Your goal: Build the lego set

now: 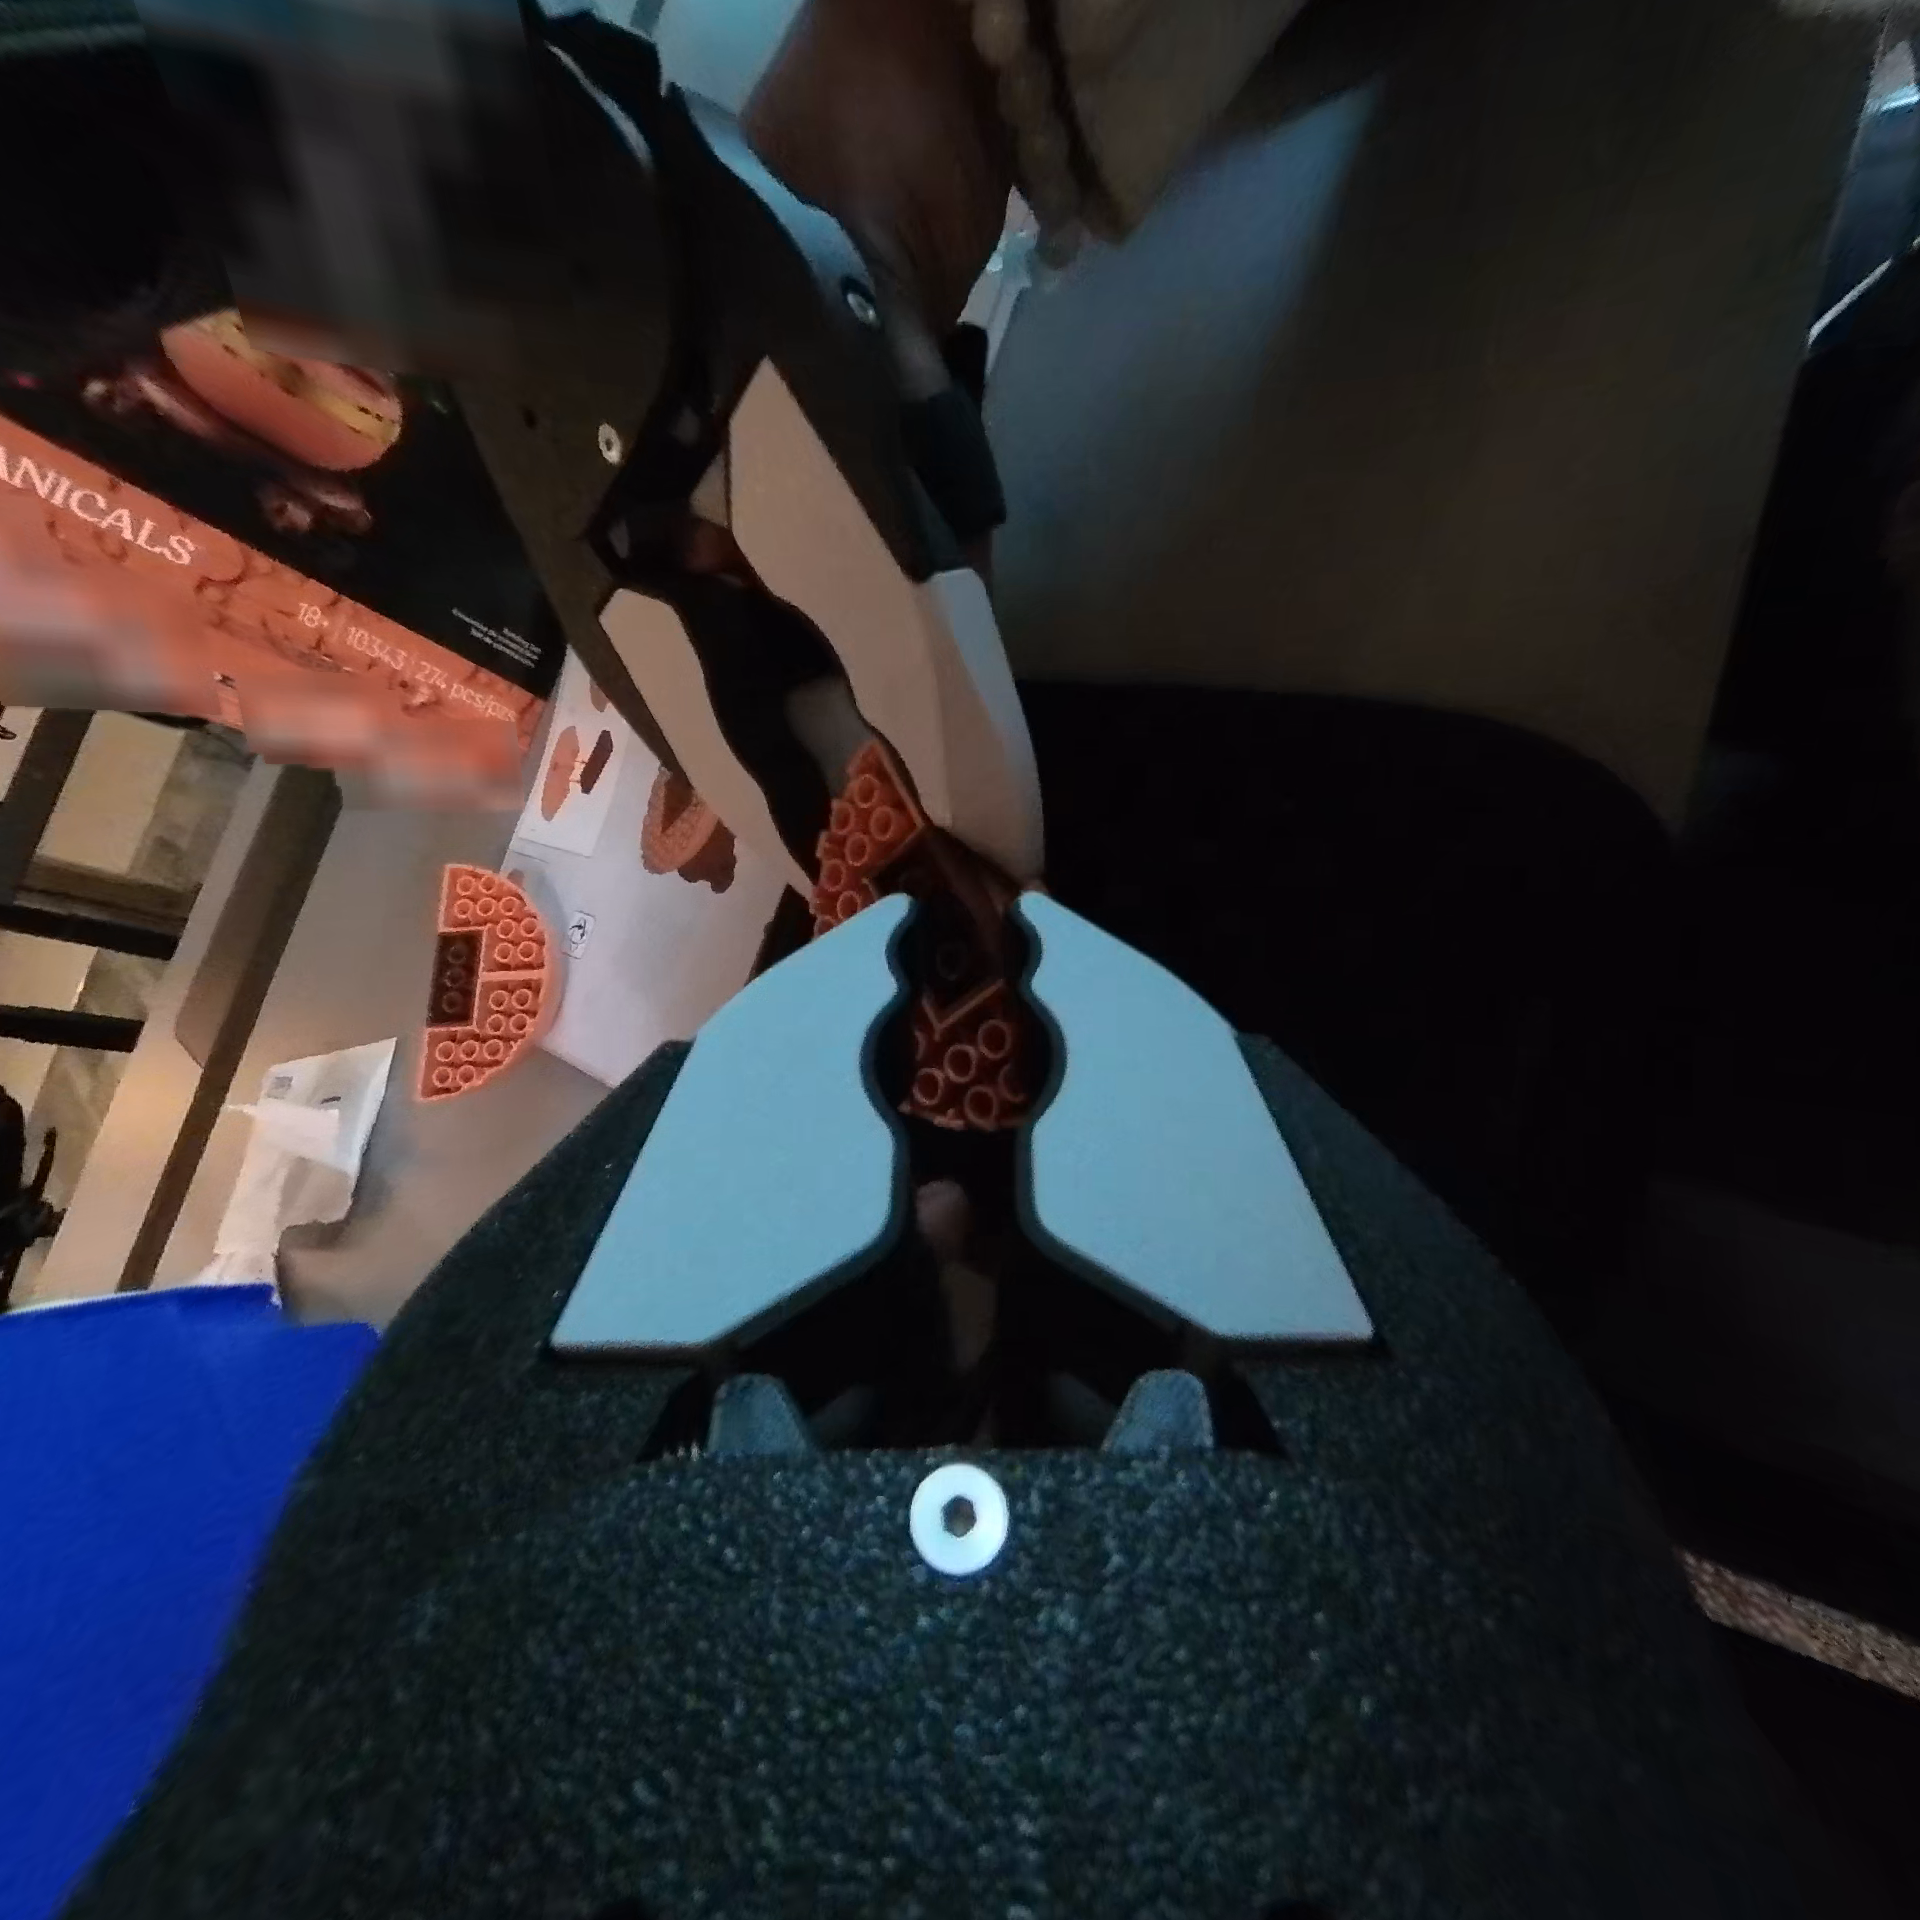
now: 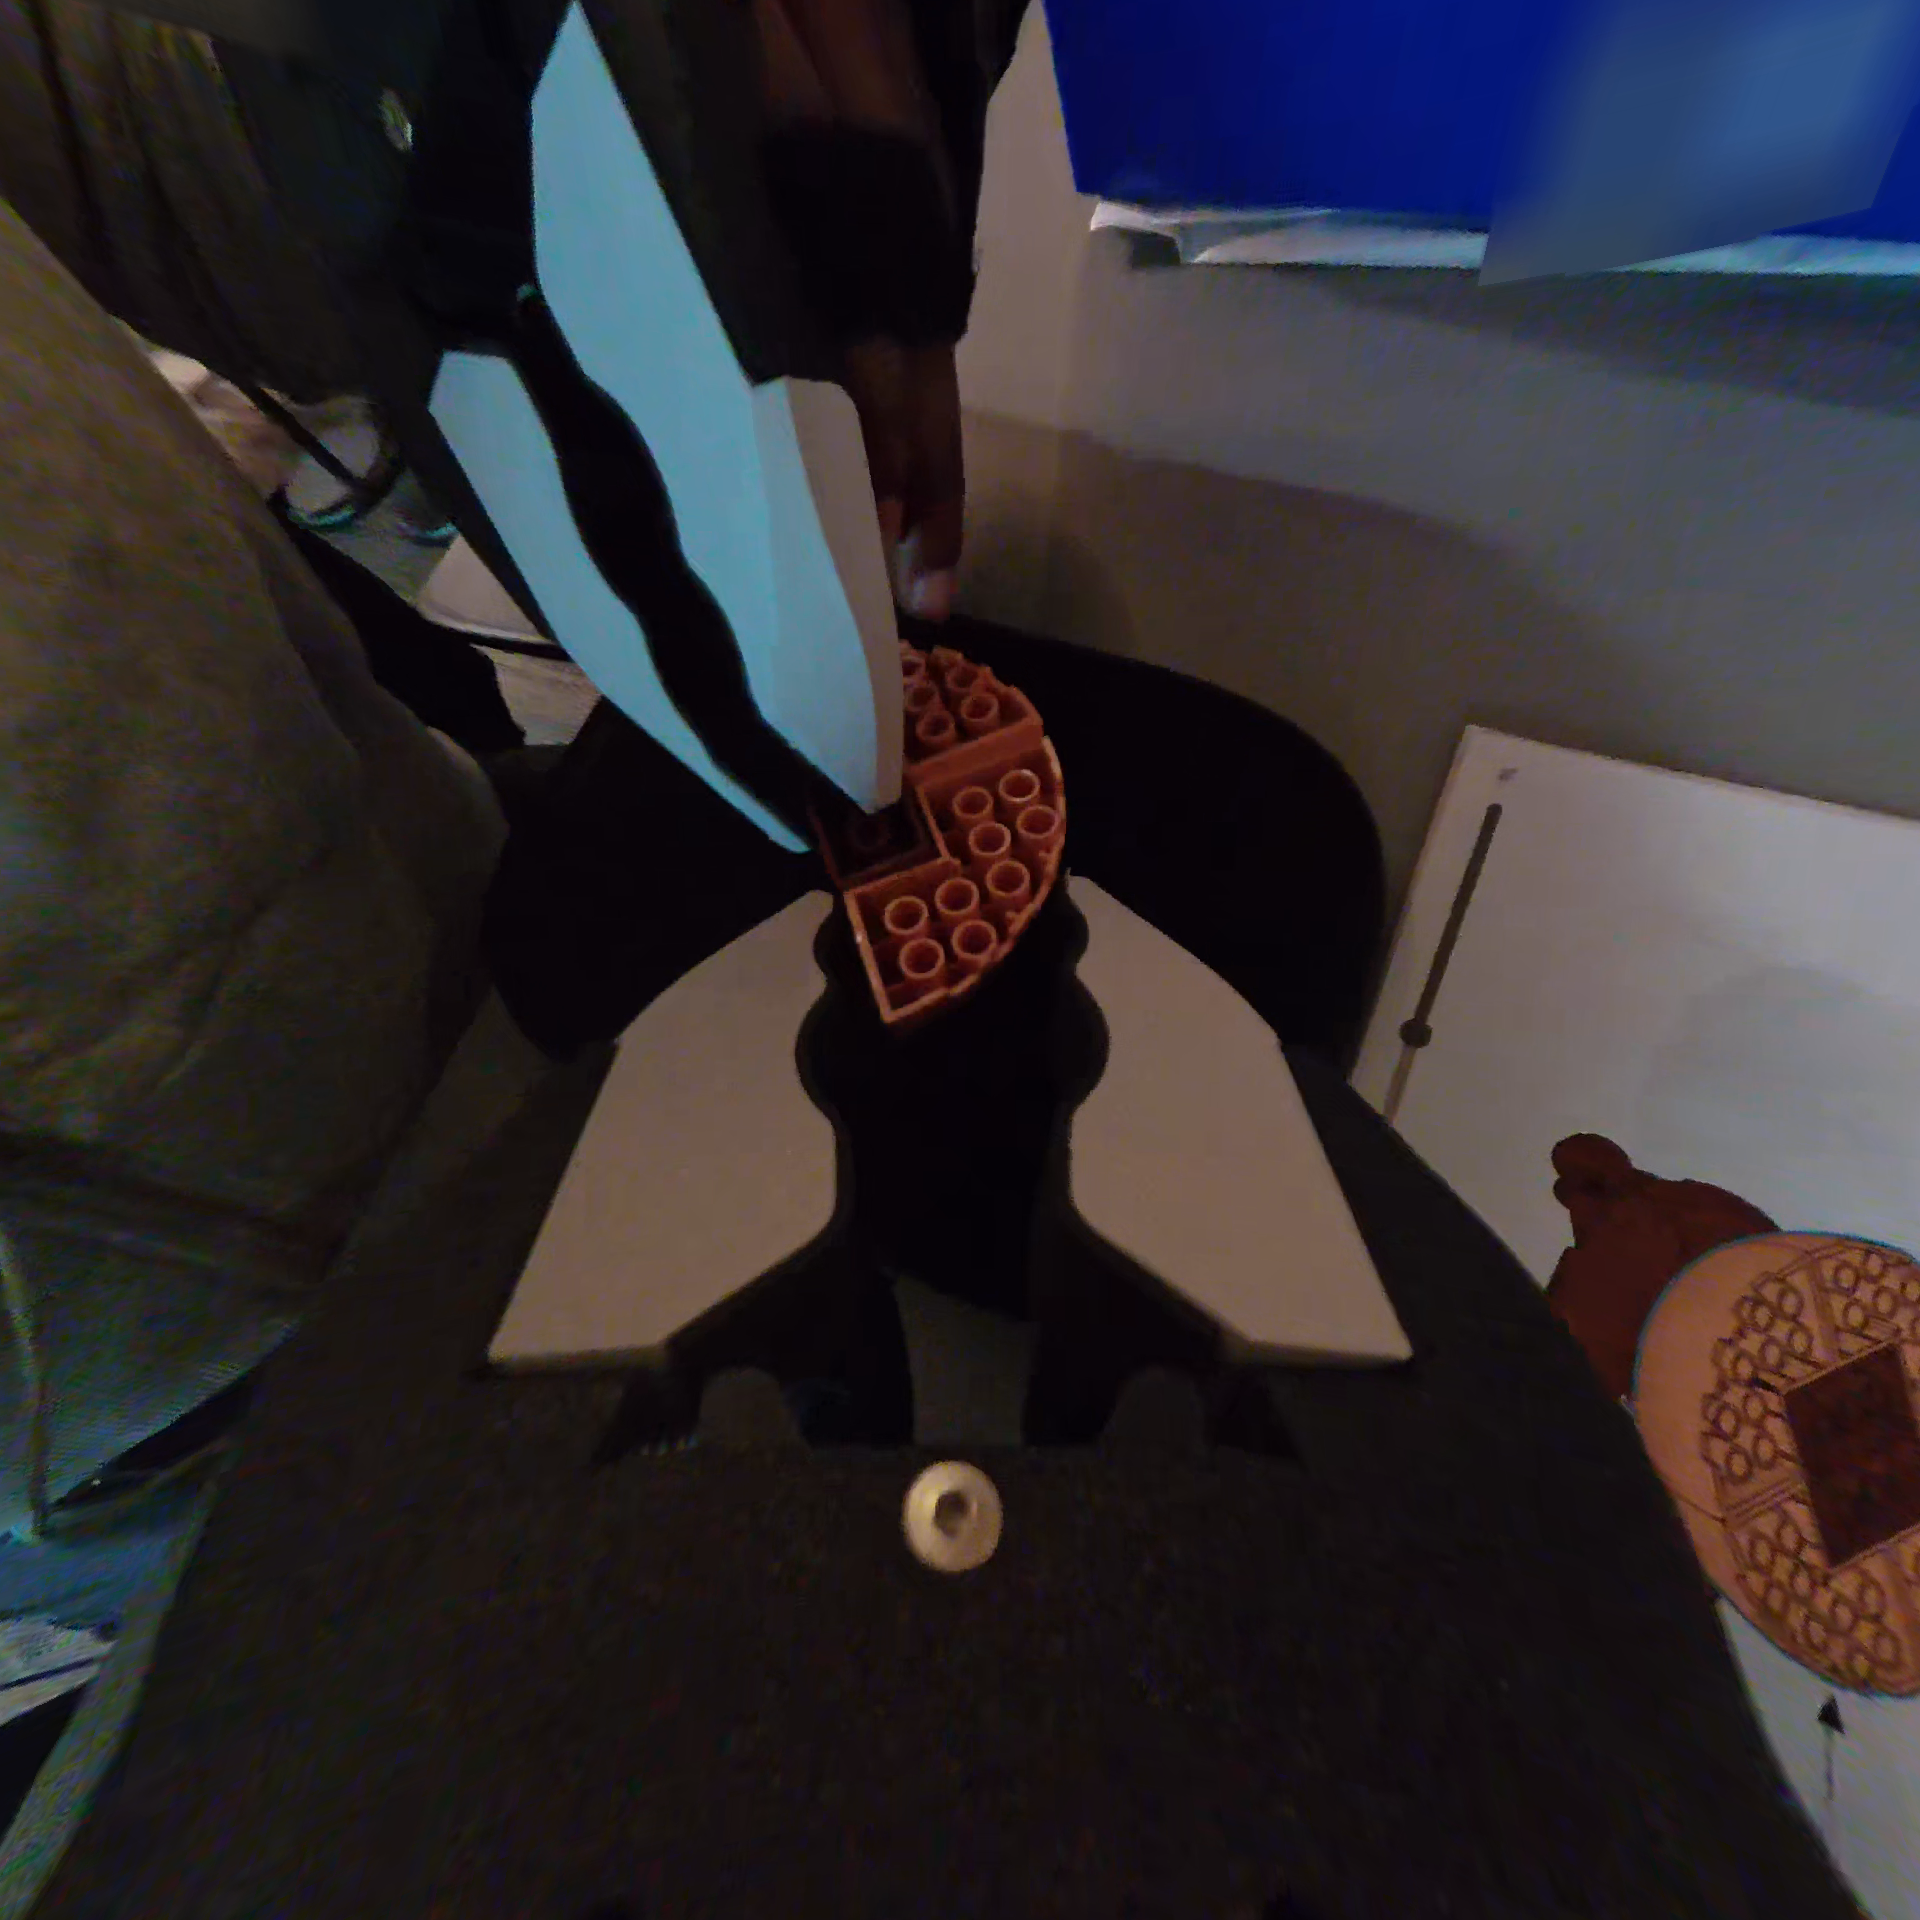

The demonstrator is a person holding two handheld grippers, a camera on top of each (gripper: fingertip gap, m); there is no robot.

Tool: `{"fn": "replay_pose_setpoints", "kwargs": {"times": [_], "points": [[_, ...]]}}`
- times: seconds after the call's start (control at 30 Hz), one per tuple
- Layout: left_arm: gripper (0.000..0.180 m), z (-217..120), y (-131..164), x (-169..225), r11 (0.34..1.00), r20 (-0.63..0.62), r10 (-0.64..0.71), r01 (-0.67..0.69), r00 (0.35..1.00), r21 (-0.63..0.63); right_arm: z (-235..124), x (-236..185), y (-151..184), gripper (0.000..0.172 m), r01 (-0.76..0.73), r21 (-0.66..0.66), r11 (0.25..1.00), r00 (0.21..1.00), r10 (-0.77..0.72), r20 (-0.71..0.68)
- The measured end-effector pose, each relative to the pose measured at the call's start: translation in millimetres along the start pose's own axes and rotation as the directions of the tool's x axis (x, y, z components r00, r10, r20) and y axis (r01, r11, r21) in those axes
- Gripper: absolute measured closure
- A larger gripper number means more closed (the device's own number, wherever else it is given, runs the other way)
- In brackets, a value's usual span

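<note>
Both tongs grasp one orange half-round brick assembly [image 2: 966, 831]: left tongs [image 1: 961, 935] clenched on its dark brown centre brick, right tongs [image 2: 951, 935] clamping its curved edge

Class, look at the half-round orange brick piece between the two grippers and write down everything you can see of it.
The half-round brick piece is an assembly of orange plastic plates with one dark brown brick set at the middle of its straight edge. Its hollow-tubed underside faces the cameras. It is held off the table, tilted. The right gripper clamps its curved lower end, and the left gripper closes on the brown brick. A black chair seat lies behind it.
</note>
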State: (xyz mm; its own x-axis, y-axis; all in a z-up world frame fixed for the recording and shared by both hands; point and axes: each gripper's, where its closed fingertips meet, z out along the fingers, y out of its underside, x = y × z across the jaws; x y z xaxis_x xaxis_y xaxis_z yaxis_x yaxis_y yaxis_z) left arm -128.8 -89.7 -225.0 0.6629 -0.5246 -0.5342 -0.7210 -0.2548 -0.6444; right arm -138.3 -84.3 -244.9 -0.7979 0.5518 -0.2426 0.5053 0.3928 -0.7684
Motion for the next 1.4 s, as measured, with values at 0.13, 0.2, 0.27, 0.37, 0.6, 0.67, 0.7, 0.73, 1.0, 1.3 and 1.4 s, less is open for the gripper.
{"fn": "replay_pose_setpoints", "kwargs": {"times": [0.13,0.2,0.27,0.37,0.6,0.67,0.7,0.73,1.0,1.3,1.4], "points": [[0.167,-0.4,-0.3,0.2,0.997,-0.044,-0.067,0.069,0.997,0.038,0.0,1.1,-1.0,0.138,0.058,0.038,0.998,0.998,-0.057,-0.033],[0.167,-0.4,-0.8,0.0,0.994,-0.046,-0.078,0.082,0.996,0.075,-0.7,0.9,-1.5,0.138,0.045,0.039,0.998,0.999,-0.044,-0.031],[0.167,0.0,-0.8,0.0,0.993,-0.044,-0.082,0.085,0.996,0.077,-2.9,-0.5,-3.7,0.128,0.03,0.039,0.999,0.999,-0.029,-0.019],[0.167,0.7,-1.3,-0.1,0.995,-0.044,-0.073,0.076,0.996,0.063,-8.1,0.6,-2.8,0.115,0.03,0.026,0.999,0.999,-0.03,-0.016],[0.167,2.6,-0.9,0.1,0.994,-0.068,-0.107,0.109,0.992,0.028,-17.5,-3.2,5.4,0.137,0.061,-0.044,0.997,0.998,-0.061,0.003],[0.167,4.0,-1.3,0.6,0.993,-0.087,-0.119,0.12,0.989,0.006,-16.7,2.4,7.4,0.148,0.109,-0.068,0.992,0.993,-0.112,-0.042],[0.167,4.5,-1.3,0.8,0.994,-0.097,-0.113,0.113,0.989,0.002,-16.6,2.4,8.0,0.148,0.11,-0.069,0.991,0.993,-0.113,-0.04],[0.167,4.9,-1.1,1.1,0.994,-0.102,-0.105,0.105,0.989,-0.002,-16.2,2.4,8.8,0.148,0.099,-0.068,0.993,0.994,-0.102,-0.036],[0.166,6.1,1.4,4.1,0.998,-0.131,-0.064,0.061,0.989,-0.028,-12.9,2.2,10.5,0.149,0.107,-0.041,0.993,0.992,-0.109,-0.062],[0.166,7.7,1.7,2.5,0.996,-0.162,-0.082,0.075,0.983,-0.051,-25.5,-7.4,-19.4,0.172,0.142,0.006,0.99,0.986,-0.141,-0.091],[0.166,8.1,1.4,2.7,0.996,-0.164,-0.08,0.074,0.983,-0.043,-13.2,-8.0,-10.9,0.172,0.157,-0.14,0.978,0.978,-0.174,-0.113]]}}
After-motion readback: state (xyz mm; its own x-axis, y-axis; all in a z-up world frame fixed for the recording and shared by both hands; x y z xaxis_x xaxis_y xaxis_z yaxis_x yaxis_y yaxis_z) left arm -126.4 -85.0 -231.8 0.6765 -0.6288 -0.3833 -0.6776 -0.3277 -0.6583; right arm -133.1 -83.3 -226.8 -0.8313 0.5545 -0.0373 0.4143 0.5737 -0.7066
